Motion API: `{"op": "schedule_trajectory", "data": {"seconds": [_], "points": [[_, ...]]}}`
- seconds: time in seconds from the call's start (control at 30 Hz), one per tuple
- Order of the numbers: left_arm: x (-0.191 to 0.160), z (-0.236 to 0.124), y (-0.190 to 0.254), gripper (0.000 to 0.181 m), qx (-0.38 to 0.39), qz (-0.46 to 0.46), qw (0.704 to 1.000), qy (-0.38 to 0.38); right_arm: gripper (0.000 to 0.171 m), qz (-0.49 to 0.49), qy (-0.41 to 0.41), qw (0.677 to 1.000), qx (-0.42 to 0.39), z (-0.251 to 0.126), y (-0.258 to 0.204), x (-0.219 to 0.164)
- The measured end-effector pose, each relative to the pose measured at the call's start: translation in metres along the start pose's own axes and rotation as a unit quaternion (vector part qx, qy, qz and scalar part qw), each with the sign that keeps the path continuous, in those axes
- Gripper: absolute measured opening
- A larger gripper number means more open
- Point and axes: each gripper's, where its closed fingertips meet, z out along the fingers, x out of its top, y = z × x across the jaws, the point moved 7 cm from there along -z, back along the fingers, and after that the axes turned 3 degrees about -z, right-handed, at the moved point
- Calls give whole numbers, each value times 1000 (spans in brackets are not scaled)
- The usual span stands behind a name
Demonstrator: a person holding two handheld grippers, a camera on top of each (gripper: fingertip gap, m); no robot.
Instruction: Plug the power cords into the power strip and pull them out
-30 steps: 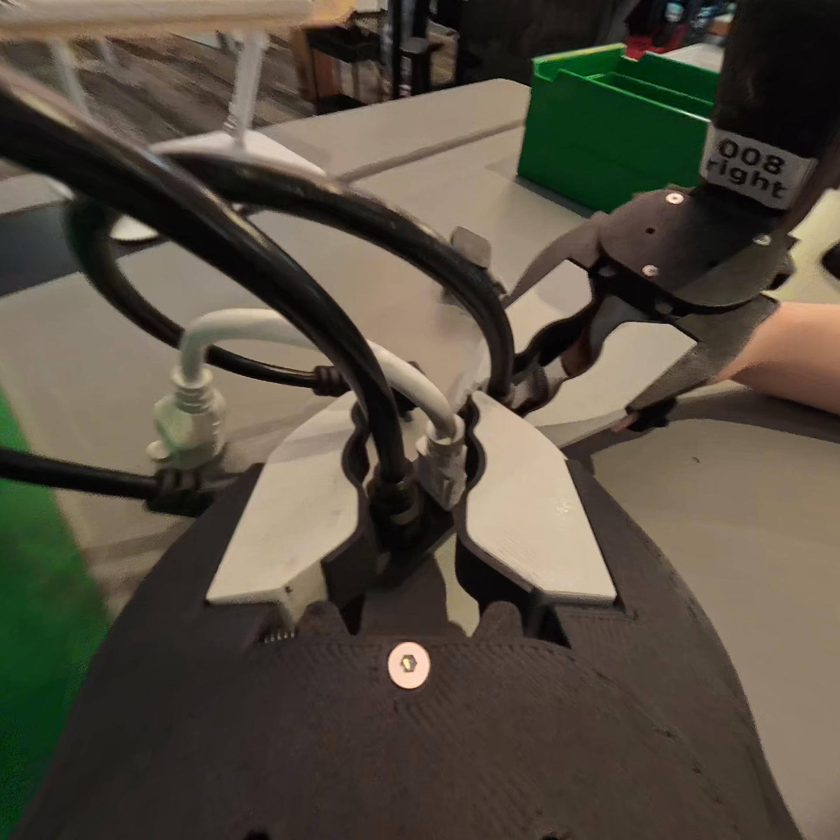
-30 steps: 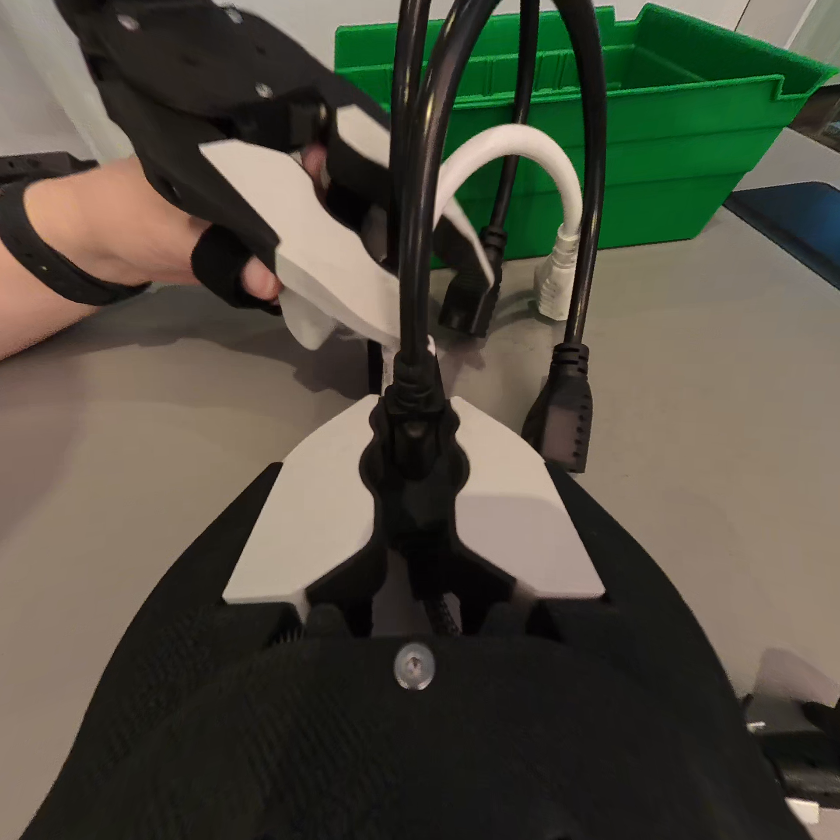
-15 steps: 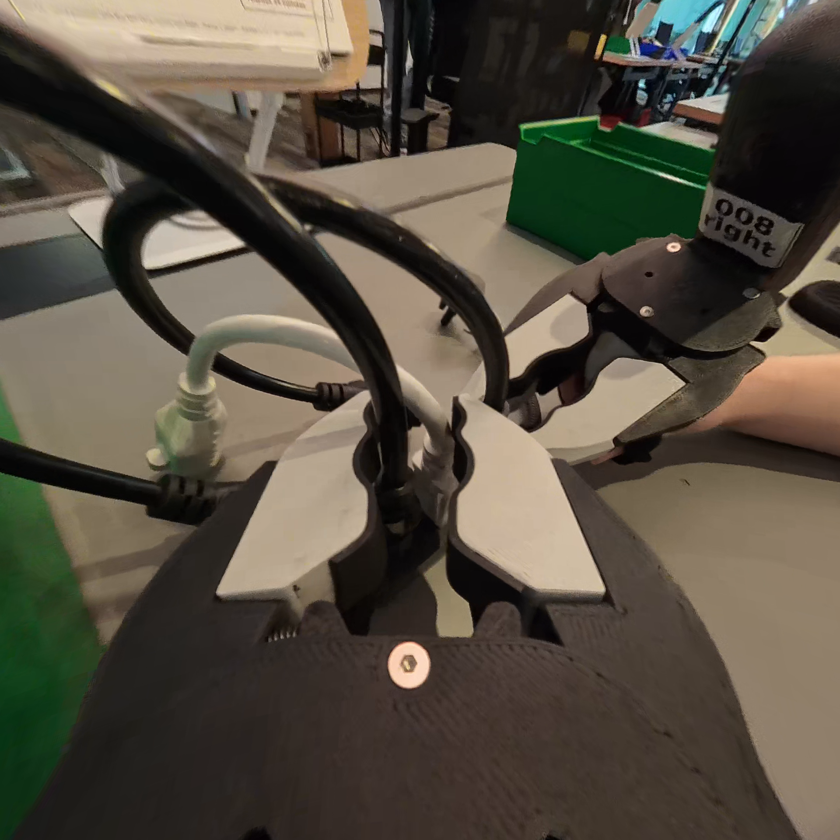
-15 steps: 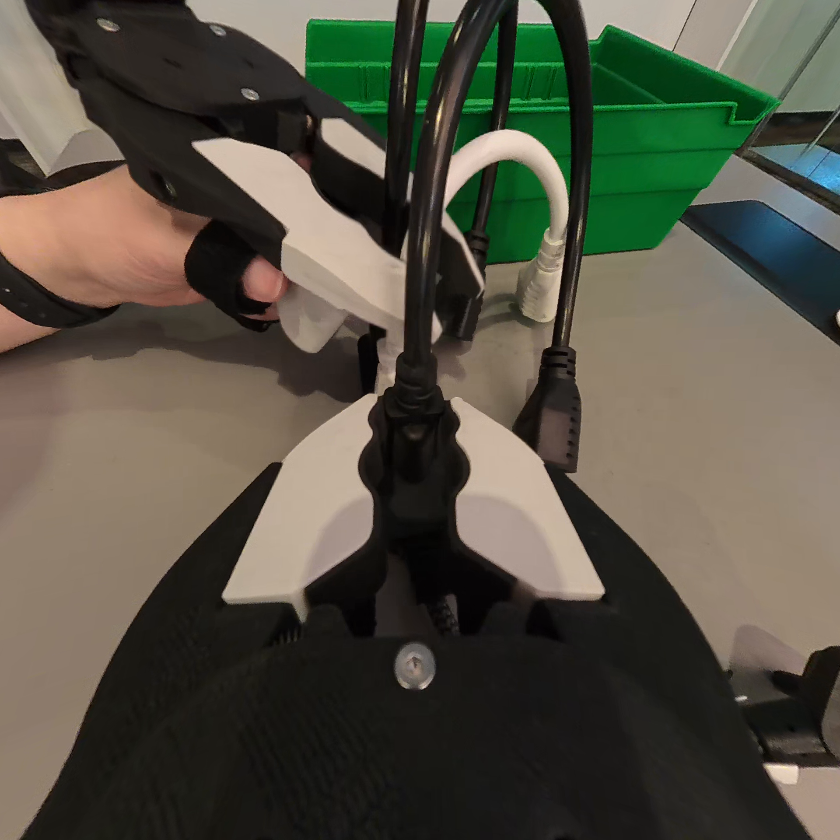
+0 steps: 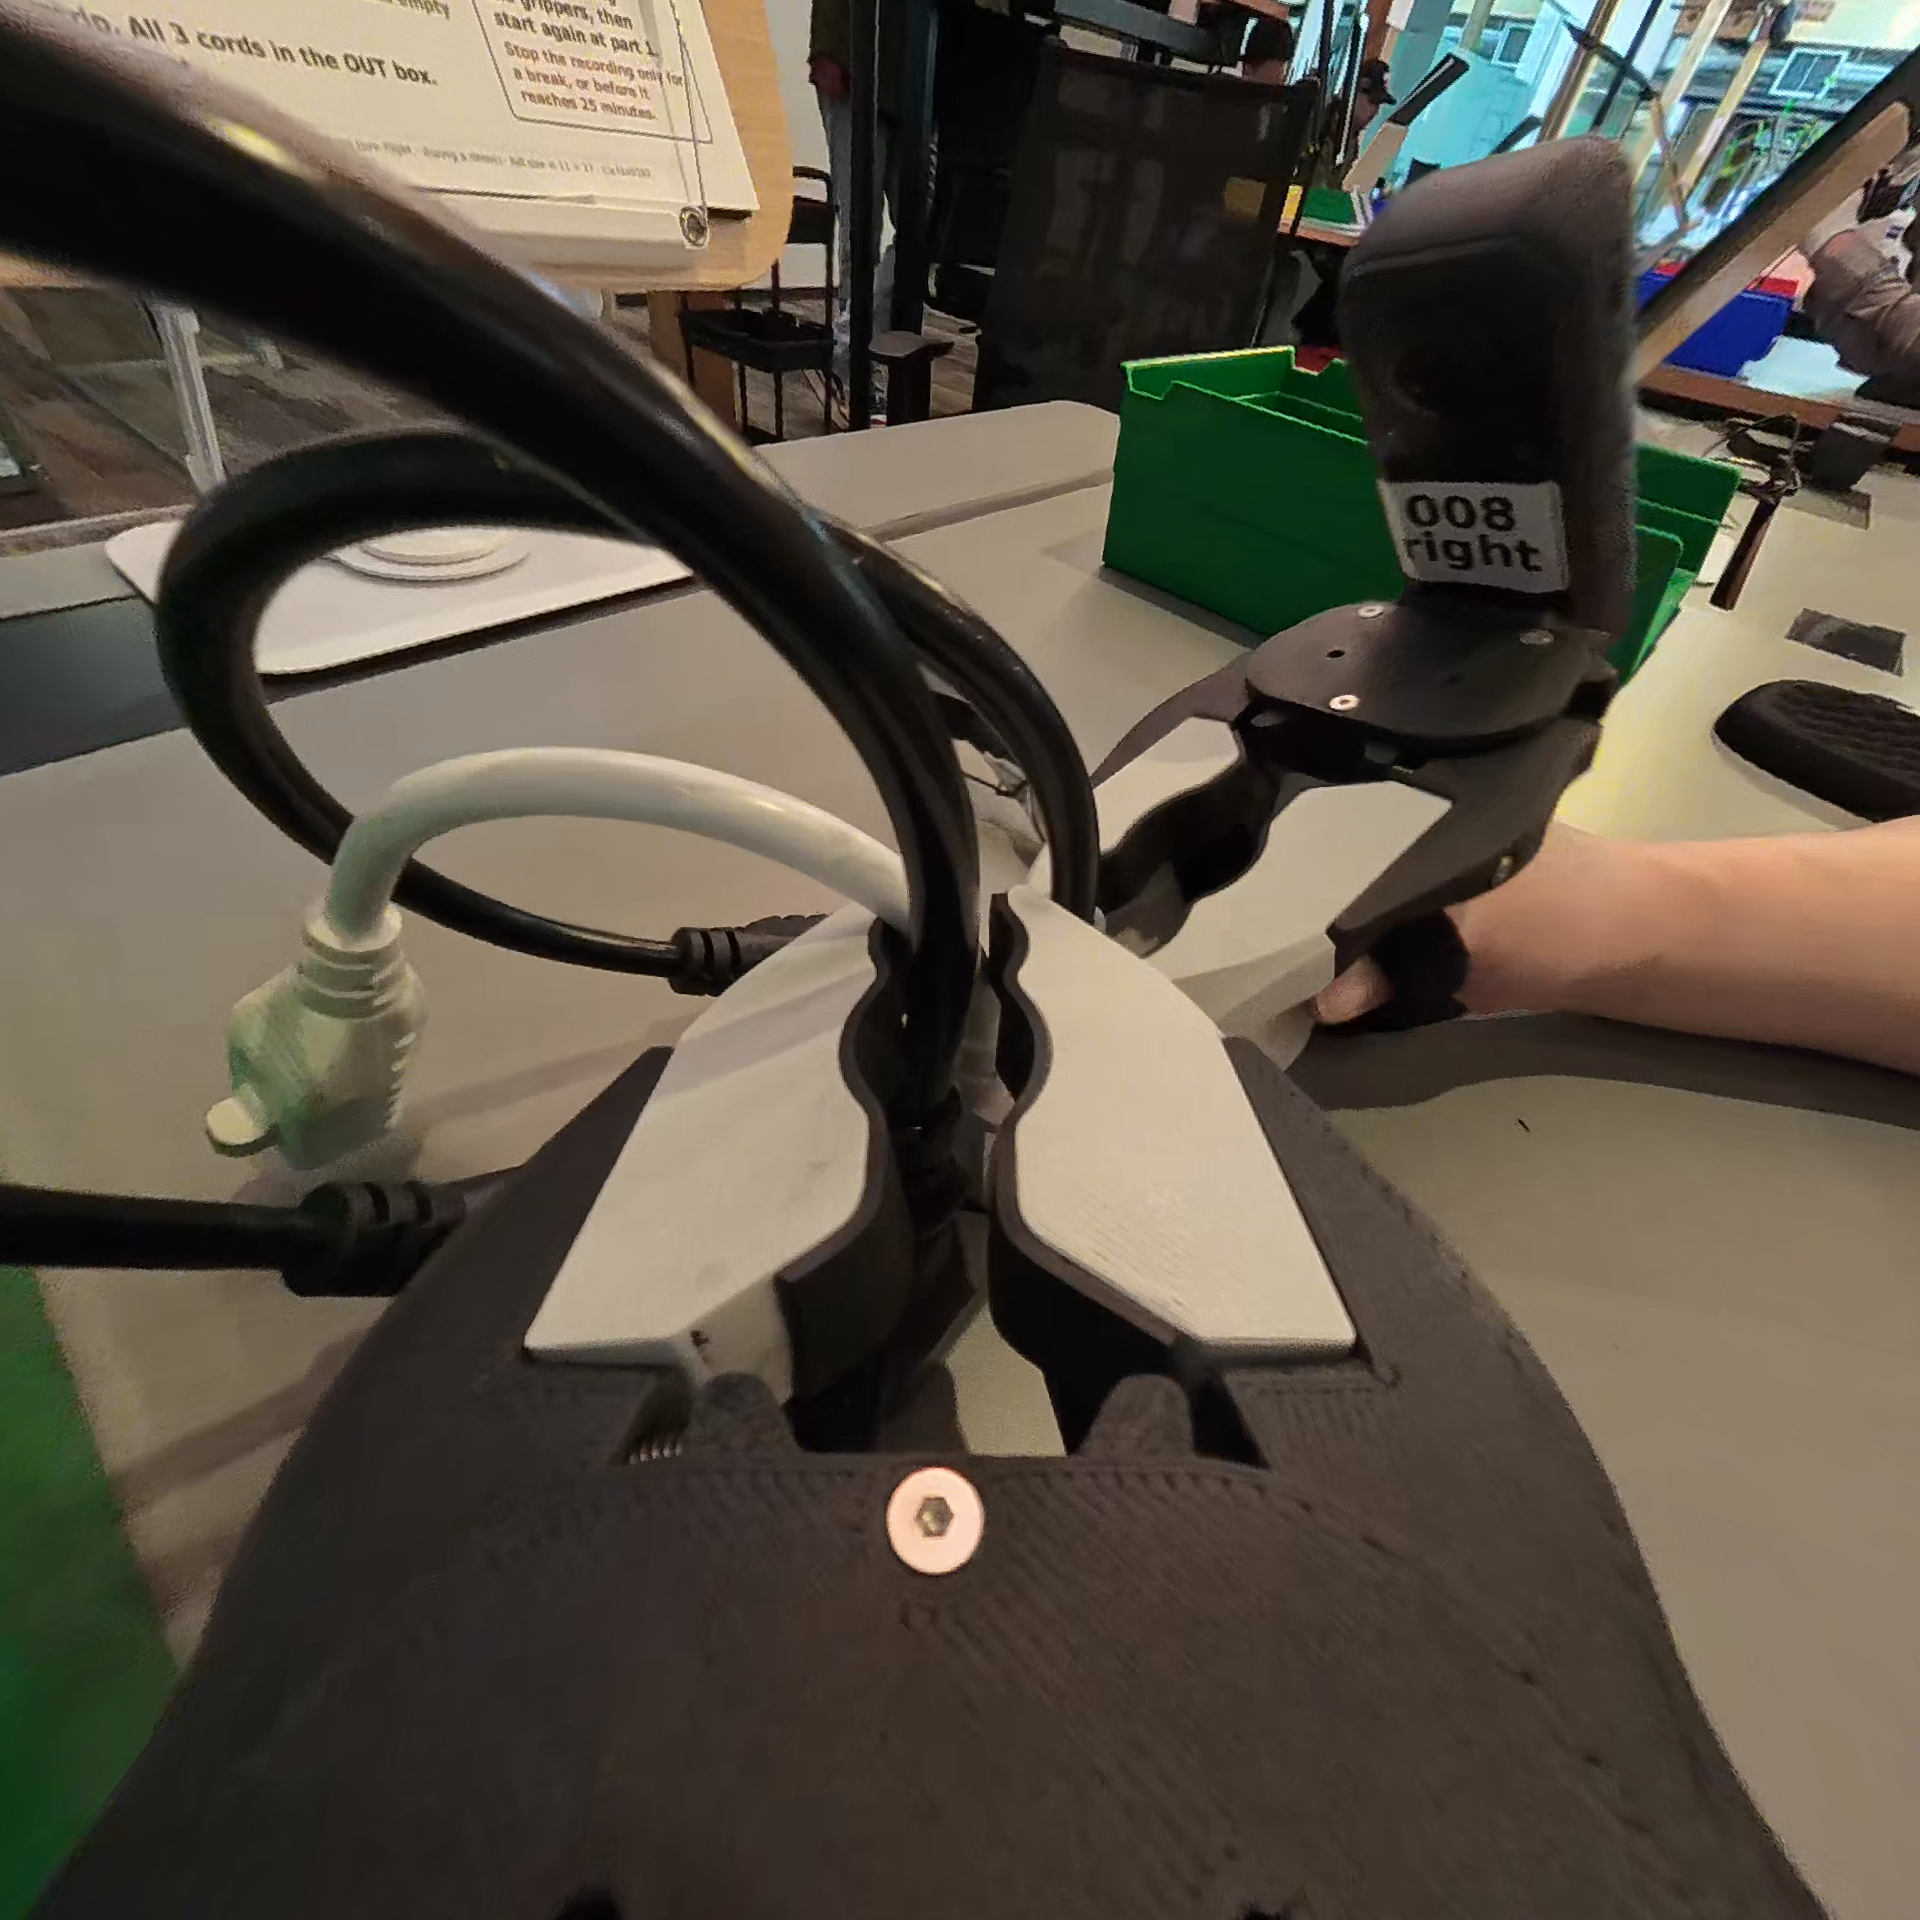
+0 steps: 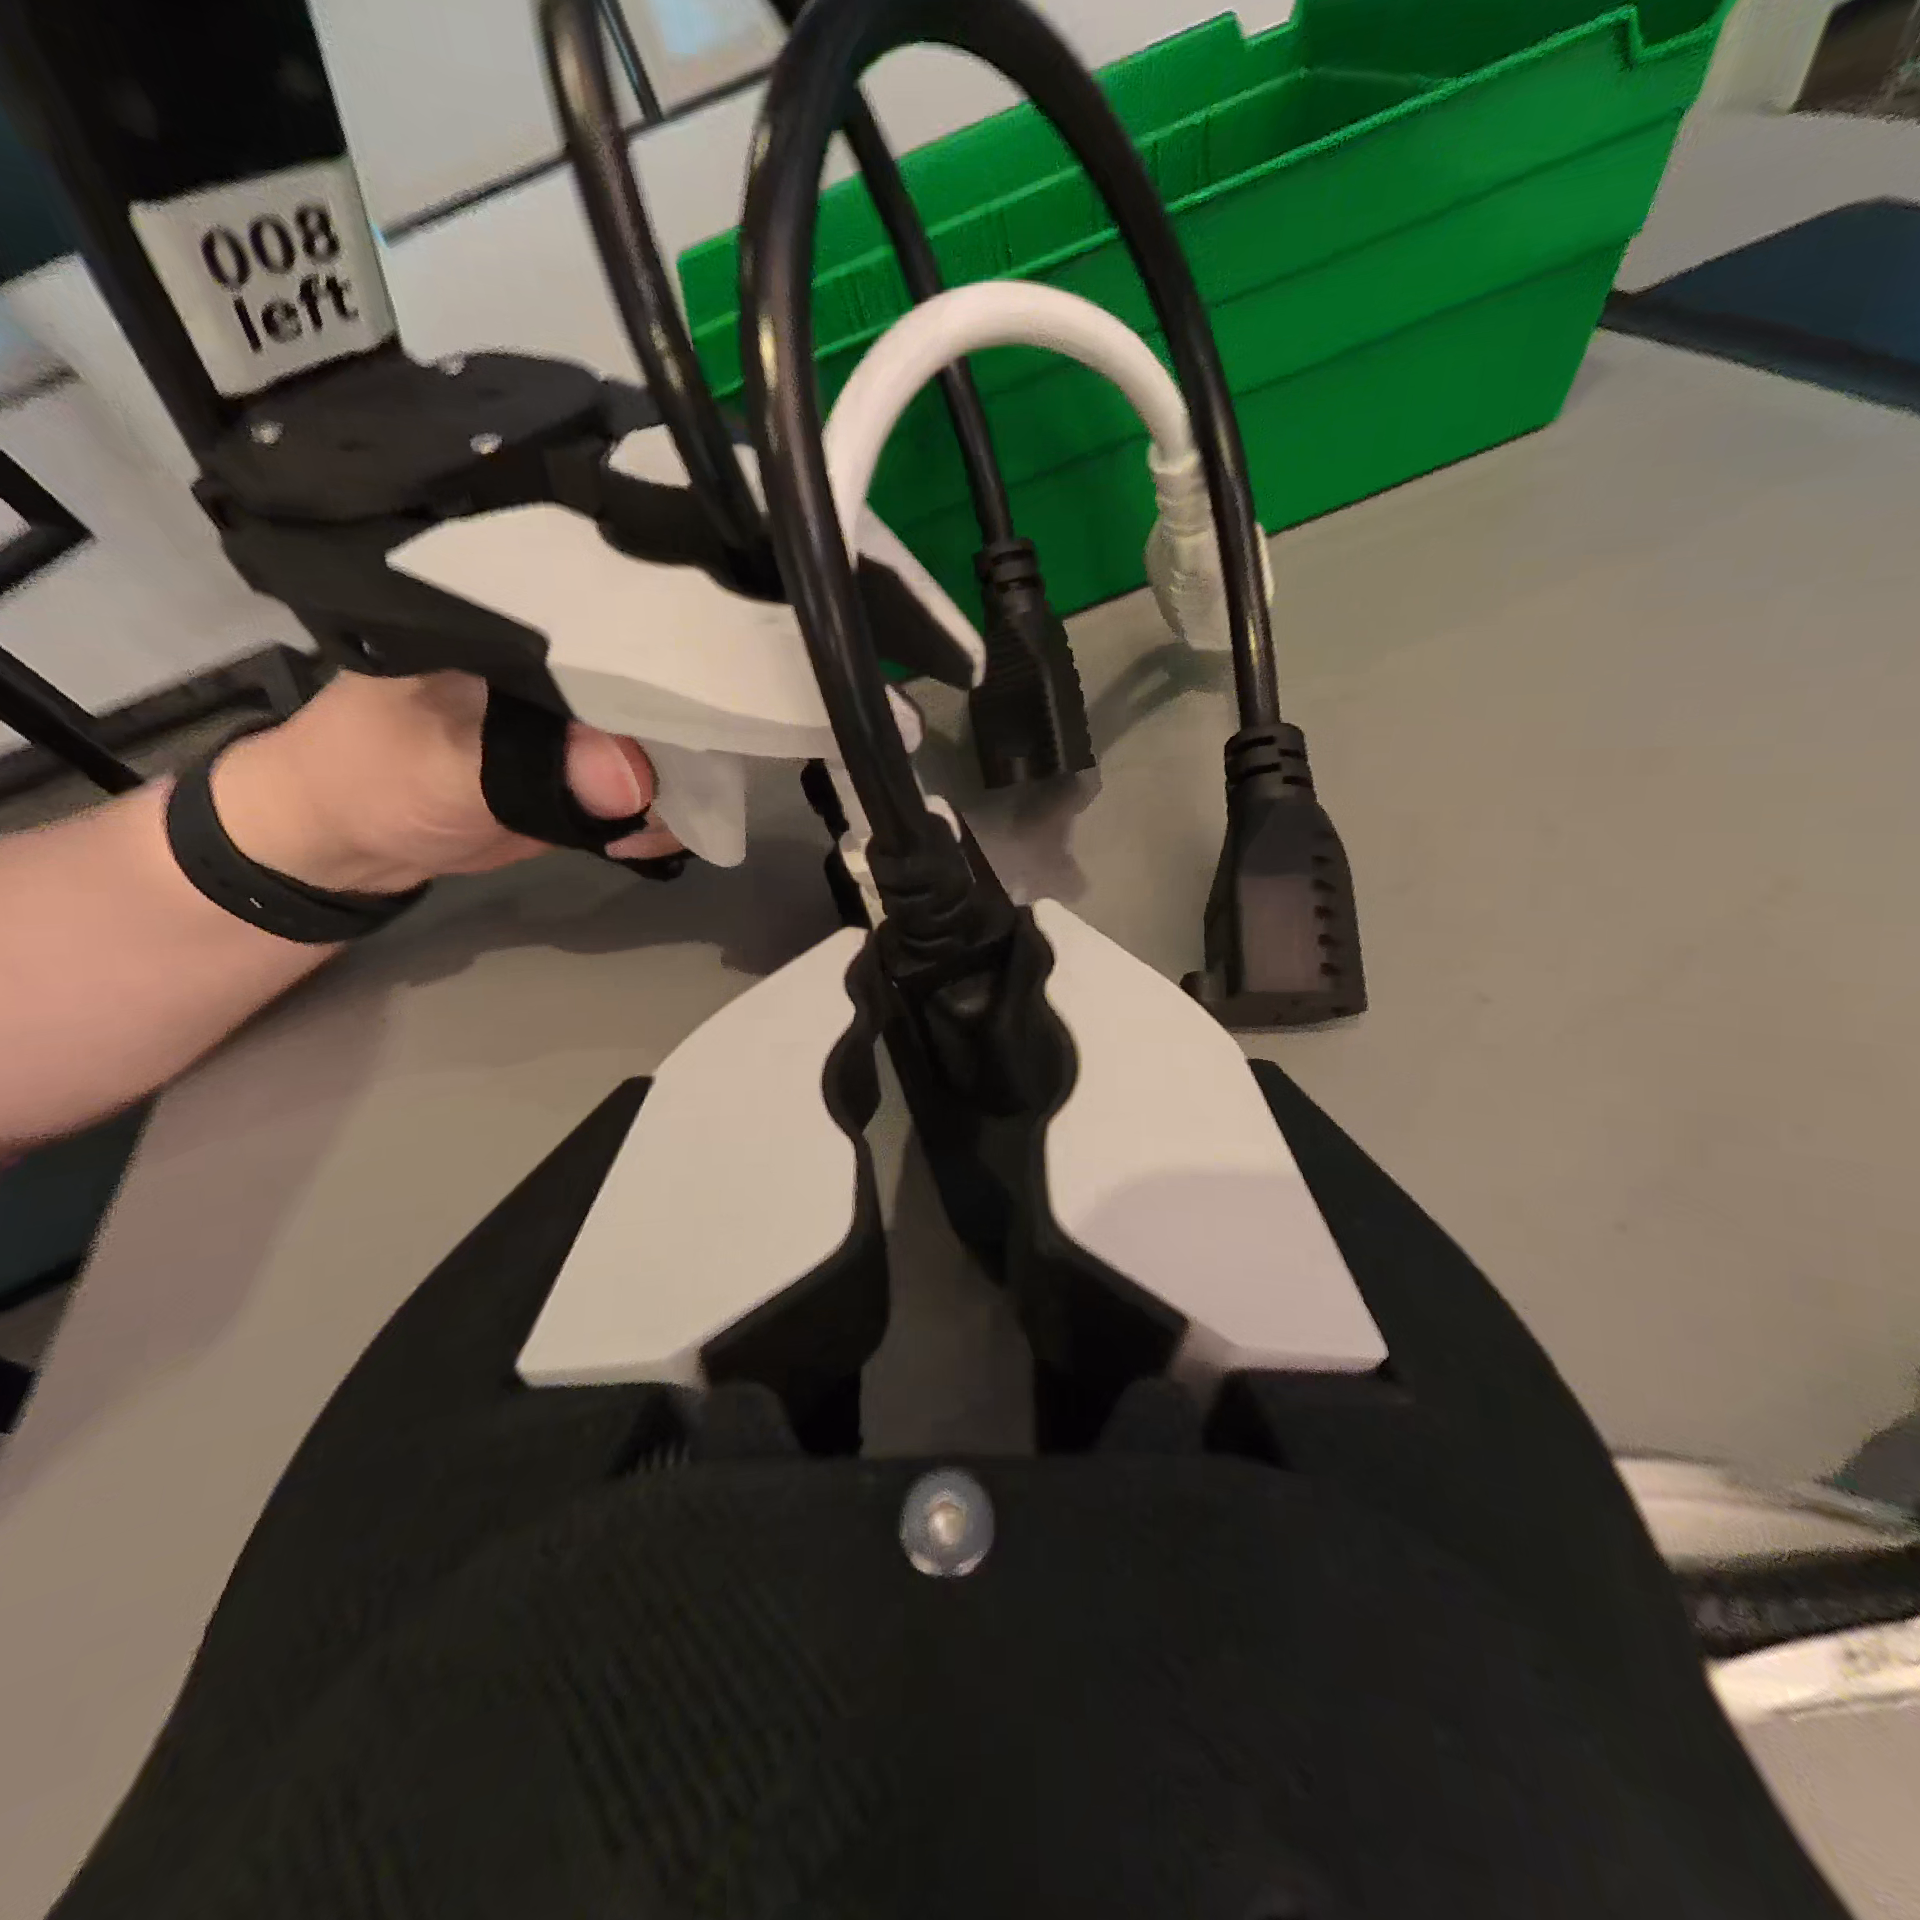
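My left gripper point(image 5: 987, 925) is shut on a black plug point(image 5: 930, 1132), whose thick black cord point(image 5: 644, 457) loops up and over. A white plug point(image 5: 977, 1039) sits right behind it, between the fingertips. The white cord point(image 5: 623, 790) arcs to its free white end point(image 5: 322, 1039), which lies on the table. My right gripper point(image 6: 951, 914) is shut on another black plug point(image 6: 961, 997), which leans to the right. Its cord point(image 6: 790, 436) arcs over to a black socket end point(image 6: 1283, 935). The two grippers face each other, fingertips nearly touching. The power strip is hidden under them.
A green bin point(image 6: 1351, 343) stands on the grey table point(image 6: 1558, 831) behind the cords; it also shows in the left wrist view point(image 5: 1226, 499). Another black socket end point(image 6: 1029, 686) rests near it. A white stand base point(image 5: 416, 582) and a paper sign point(image 5: 582, 114) are at the back left. My two grippers' fingertips are within a few centimetres of each other.
My left fingers have closed in around the black plug. My right gripper has tilted and drawn back, and its plug now leans instead of standing upright. Both views have swung upward.
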Motion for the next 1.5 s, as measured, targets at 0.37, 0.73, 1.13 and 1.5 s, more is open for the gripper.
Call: {"op": "schedule_trajectory", "data": {"seconds": [0.37, 0.73, 1.13, 1.5], "points": [[0, 4, 1, 13, 24, 15, 1000, -11, 21, 36, 9, 999, 6, 0, 3, 2], [2, 6, -2, 13, 37, 45, 998, -35, 21, 50, 9, 999, 7, -1, 6, 5], [1, 7, -1, 11, 15, 36, 998, -43, 19, 81, 23, 996, 12, -6, 9, 8], [0, 12, 3, 11, 24, 63, 996, -56, 20, 115, 43, 992, 20, -12, 18, 6]]}}
